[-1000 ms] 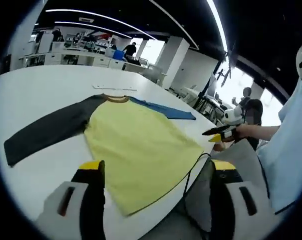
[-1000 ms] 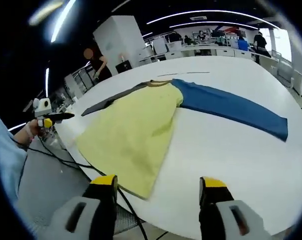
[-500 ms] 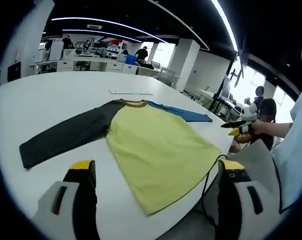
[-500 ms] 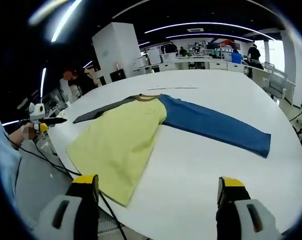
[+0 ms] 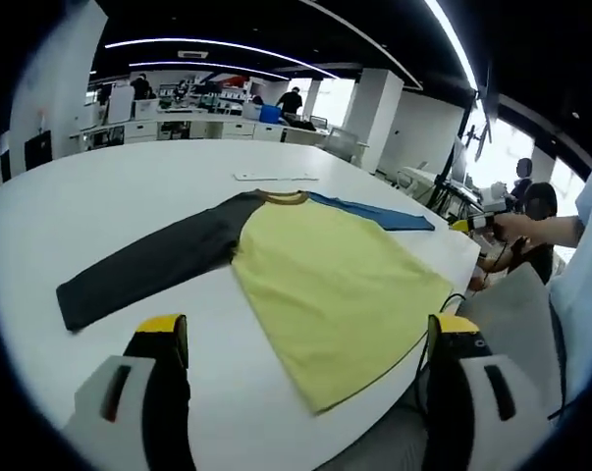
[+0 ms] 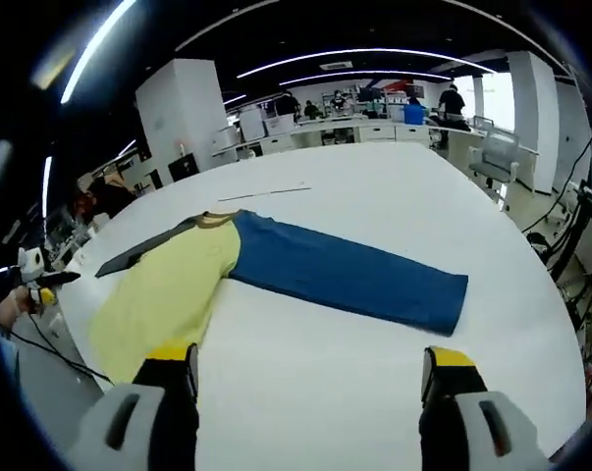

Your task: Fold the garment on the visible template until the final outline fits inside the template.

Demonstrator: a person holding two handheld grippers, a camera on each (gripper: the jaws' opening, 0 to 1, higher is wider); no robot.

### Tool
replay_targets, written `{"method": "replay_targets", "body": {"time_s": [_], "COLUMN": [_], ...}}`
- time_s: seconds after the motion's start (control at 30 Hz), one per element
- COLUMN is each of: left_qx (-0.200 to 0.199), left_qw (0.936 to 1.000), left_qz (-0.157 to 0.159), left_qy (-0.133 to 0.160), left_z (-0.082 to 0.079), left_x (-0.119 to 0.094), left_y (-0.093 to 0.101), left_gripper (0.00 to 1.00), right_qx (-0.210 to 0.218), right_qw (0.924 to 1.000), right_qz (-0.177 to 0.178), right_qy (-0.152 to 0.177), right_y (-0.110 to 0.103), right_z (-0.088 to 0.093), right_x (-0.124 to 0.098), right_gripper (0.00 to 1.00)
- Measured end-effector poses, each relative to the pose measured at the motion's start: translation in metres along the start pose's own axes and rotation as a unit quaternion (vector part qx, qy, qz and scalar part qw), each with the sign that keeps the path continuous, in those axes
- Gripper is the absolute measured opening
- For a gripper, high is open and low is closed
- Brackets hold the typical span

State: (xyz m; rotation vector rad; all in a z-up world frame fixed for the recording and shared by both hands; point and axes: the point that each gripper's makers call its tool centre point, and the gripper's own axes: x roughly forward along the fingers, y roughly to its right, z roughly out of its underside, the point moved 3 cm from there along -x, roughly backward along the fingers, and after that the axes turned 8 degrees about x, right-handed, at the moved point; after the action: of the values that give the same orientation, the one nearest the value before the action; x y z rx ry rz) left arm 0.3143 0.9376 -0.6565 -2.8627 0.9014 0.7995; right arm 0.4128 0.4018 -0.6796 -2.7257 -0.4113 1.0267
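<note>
Garment [image 5: 325, 285] flat, sleeves spread sideways, collar away

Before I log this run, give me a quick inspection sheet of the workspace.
Surface: white table, round-edged.
Job's things: shirt spread flat, unfolded; yellow body, dark sleeve, blue sleeve both stretched out. A thin pale strip lies beyond the collar; cannot tell if it is the template.
Clutter: nothing seen.
Grippers: left gripper open, above the table near the hem; right gripper open, above the table near the blue sleeve; neither touches the shirt.
Cables: a dark cable hangs beside the table edge.
Surroundings: open office, desks, ceiling light strips, people far off.
</note>
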Motion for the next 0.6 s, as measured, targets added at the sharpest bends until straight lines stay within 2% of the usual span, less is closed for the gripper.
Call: {"method": "replay_targets", "body": {"time_s": [0.1, 0.17, 0.3, 0.5, 0.6], "left_qx": [0.001, 0.000, -0.004, -0.016, -0.018], "left_qw": [1.0000, 1.0000, 1.0000, 0.9998, 0.9998], "left_qz": [-0.002, -0.002, -0.003, -0.009, -0.009], "left_qy": [-0.003, -0.007, -0.009, -0.004, -0.005], "left_z": [0.001, 0.001, 0.002, 0.000, 0.000], "left_x": [0.000, 0.001, 0.002, 0.006, 0.007], "left_y": [-0.001, -0.002, -0.005, -0.008, -0.007], "left_gripper": [0.99, 0.99, 0.99, 0.99, 0.99], "right_qx": [0.015, 0.022, 0.036, 0.098, 0.111], "right_qw": [0.9996, 0.9994, 0.9983, 0.9927, 0.9911], "right_qz": [0.015, 0.020, 0.046, 0.069, 0.070], "right_qy": [0.017, 0.015, -0.001, 0.013, 0.017], "right_y": [0.015, 0.022, 0.042, 0.061, 0.064], "right_z": [-0.012, -0.015, -0.011, -0.014, -0.017], "right_x": [0.003, 0.008, 0.021, 0.032, 0.036], "right_gripper": [0.95, 0.94, 0.90, 0.84, 0.83]}}
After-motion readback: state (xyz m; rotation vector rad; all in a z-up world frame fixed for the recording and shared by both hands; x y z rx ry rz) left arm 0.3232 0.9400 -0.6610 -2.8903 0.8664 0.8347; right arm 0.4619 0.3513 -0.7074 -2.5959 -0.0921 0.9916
